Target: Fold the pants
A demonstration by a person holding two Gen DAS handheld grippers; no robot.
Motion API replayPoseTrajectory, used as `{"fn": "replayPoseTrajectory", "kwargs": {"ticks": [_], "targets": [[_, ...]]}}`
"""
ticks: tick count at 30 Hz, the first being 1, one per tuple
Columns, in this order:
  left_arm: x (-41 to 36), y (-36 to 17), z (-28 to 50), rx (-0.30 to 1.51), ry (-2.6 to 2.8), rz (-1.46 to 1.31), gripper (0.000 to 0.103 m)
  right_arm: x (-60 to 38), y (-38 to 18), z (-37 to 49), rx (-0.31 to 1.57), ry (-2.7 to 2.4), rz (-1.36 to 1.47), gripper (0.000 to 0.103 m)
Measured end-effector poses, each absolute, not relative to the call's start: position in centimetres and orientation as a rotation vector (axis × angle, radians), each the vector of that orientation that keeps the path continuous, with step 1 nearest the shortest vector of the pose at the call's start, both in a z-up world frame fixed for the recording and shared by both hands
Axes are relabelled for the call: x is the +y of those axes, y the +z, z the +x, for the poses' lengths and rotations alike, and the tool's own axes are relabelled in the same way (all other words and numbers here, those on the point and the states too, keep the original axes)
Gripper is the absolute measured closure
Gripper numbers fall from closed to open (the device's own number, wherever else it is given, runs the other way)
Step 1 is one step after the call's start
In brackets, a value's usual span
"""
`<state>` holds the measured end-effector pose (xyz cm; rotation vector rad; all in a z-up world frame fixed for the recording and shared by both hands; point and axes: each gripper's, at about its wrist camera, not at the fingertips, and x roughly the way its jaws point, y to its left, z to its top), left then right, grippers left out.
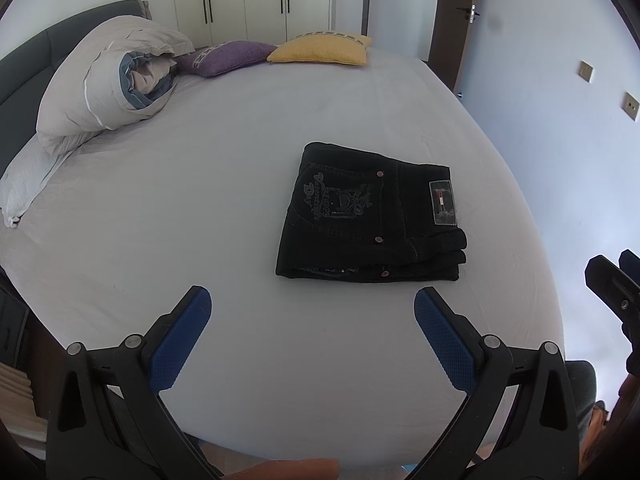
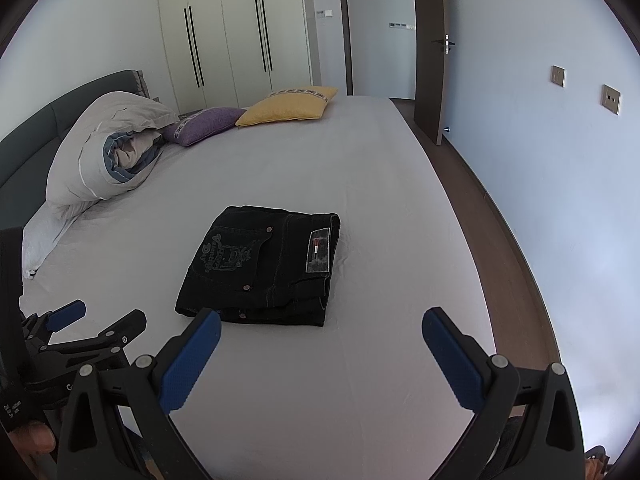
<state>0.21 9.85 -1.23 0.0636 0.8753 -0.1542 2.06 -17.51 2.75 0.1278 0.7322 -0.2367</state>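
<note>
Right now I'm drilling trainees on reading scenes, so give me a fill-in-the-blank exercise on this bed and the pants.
1. The pants lie ____ on the bed.
2. Both the left tool and the right tool are ____.
3. Next to the purple cushion lies a ____ one.
4. Neither tool ____ the pants.

Missing words: folded; open; yellow; touches

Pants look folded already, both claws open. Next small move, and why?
Probably just pull both claws back; no further grasp seems needed. The black pants lie in a compact stacked rectangle on the bed, edges roughly aligned. The left claw and right claw are open, empty and short of the pants.
</note>
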Motion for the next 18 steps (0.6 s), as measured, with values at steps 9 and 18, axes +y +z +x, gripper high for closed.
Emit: {"fn": "replayPoseTrajectory", "kwargs": {"ticks": [9, 18], "targets": [[10.17, -1.39, 0.4, 0.878, -0.16, 0.065, 0.0, -17.53, 2.7, 1.98, 0.738, -0.241, 0.128, 0.0], [10.43, -1.5, 0.62, 0.882, -0.155, 0.063, 0.0, -17.53, 2.38, 1.98, 0.748, -0.238, 0.134, 0.0]]}}
